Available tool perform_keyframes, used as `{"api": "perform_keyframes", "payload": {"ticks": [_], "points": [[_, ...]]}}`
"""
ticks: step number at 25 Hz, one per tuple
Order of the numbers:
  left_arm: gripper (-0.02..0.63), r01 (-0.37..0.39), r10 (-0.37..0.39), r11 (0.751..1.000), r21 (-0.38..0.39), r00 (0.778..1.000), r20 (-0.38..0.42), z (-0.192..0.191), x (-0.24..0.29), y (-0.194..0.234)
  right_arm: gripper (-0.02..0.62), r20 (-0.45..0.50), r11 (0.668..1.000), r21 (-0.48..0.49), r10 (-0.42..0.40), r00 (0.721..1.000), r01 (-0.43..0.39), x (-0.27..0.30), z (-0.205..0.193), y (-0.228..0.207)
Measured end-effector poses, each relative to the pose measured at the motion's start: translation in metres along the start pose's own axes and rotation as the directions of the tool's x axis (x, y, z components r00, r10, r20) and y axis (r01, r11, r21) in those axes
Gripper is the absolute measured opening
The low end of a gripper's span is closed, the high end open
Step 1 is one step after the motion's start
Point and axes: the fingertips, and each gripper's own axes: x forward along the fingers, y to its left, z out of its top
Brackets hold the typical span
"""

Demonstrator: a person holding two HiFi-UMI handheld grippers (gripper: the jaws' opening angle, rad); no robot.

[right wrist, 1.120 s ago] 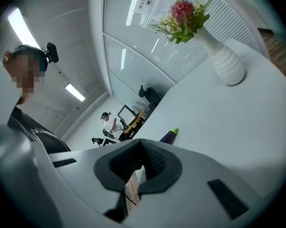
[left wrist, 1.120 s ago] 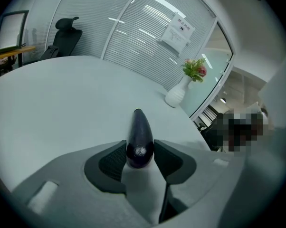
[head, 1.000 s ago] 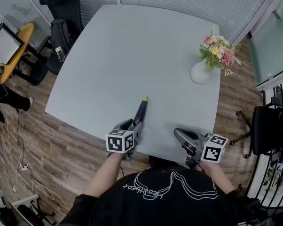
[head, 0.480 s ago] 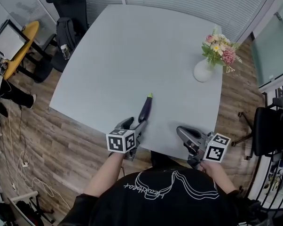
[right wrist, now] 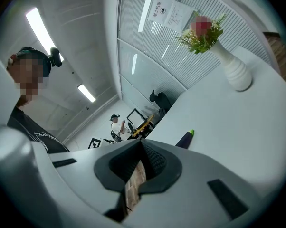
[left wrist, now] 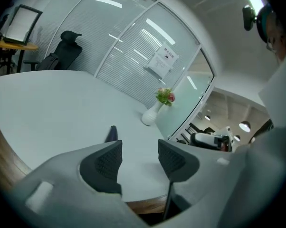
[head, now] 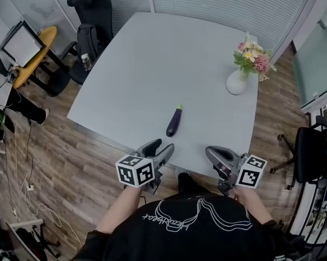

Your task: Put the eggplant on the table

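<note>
The dark purple eggplant (head: 174,122) with its green stem lies alone on the grey table (head: 152,64), near the front edge. It also shows in the left gripper view as the eggplant (left wrist: 111,134) beyond the jaws, and in the right gripper view as the eggplant (right wrist: 185,139). My left gripper (head: 162,148) hangs over the table's front edge, a short way behind the eggplant, open and empty (left wrist: 139,160). My right gripper (head: 212,155) is off the front right edge, its pads meeting at the tips (right wrist: 141,141), holding nothing.
A white vase of flowers (head: 237,82) stands at the table's right edge. A black office chair (head: 93,10) and a yellow side table (head: 36,53) are at the far left, another chair (head: 310,151) at the right. Wood floor surrounds the table.
The left gripper opened, let go of the eggplant and drew back and up toward the person. The eggplant stays lying on the table. The right gripper shifted only slightly.
</note>
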Motion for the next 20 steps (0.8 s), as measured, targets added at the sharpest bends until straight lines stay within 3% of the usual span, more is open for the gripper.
{"api": "perform_keyframes", "payload": {"ticks": [3, 11, 20], "points": [[0.225, 0.079, -0.079, 0.997, 0.001, 0.996, 0.027, 0.003, -0.02, -0.028, 0.006, 0.008, 1.0, -0.017, 0.019, 1.0, -0.019, -0.002, -0.004, 0.016], [0.061, 0.238, -0.24, 0.971, 0.033, 0.969, 0.052, -0.003, -0.064, -0.083, 0.006, 0.018, 0.997, -0.059, 0.049, 0.999, -0.047, -0.01, -0.015, 0.051], [0.021, 0.245, -0.256, 0.96, 0.136, 0.964, 0.072, -0.011, -0.092, -0.11, 0.006, -0.003, 0.989, -0.138, 0.052, 0.999, -0.052, -0.019, -0.035, 0.08]]}}
